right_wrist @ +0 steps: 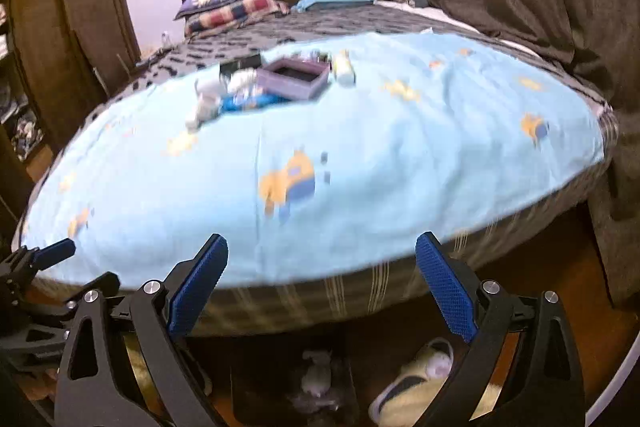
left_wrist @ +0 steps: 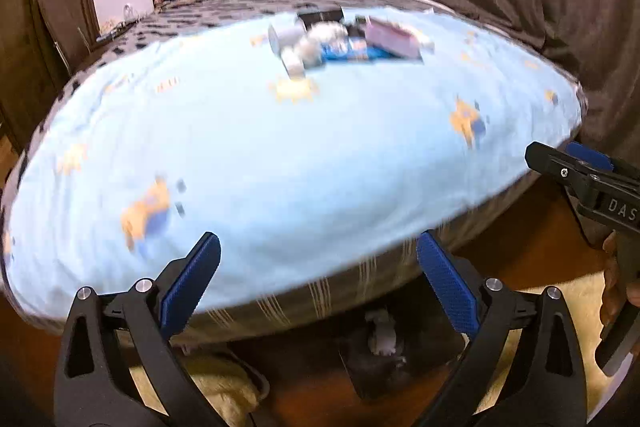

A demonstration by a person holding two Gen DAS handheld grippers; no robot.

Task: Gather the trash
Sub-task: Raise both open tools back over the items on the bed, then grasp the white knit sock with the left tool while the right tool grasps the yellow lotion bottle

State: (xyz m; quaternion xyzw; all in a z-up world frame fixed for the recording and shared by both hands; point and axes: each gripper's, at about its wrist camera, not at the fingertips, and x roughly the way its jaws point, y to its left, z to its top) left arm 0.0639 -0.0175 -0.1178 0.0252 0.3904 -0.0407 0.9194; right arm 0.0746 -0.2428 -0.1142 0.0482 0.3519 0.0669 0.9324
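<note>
Trash [left_wrist: 340,41] lies uncollected on the sheet [left_wrist: 280,155]; both grippers [left_wrist: 318,287] [right_wrist: 322,287] gape wide, holding nothing.

black left gripper [left_wrist: 318,279] and right gripper [right_wrist: 322,279]: blue textured jaws, silver rivets.

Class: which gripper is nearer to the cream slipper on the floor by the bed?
Right. The slipper lies on the floor beneath the right gripper, by its right-hand finger; the left gripper sits beyond the right gripper's other side, farther away.
</note>
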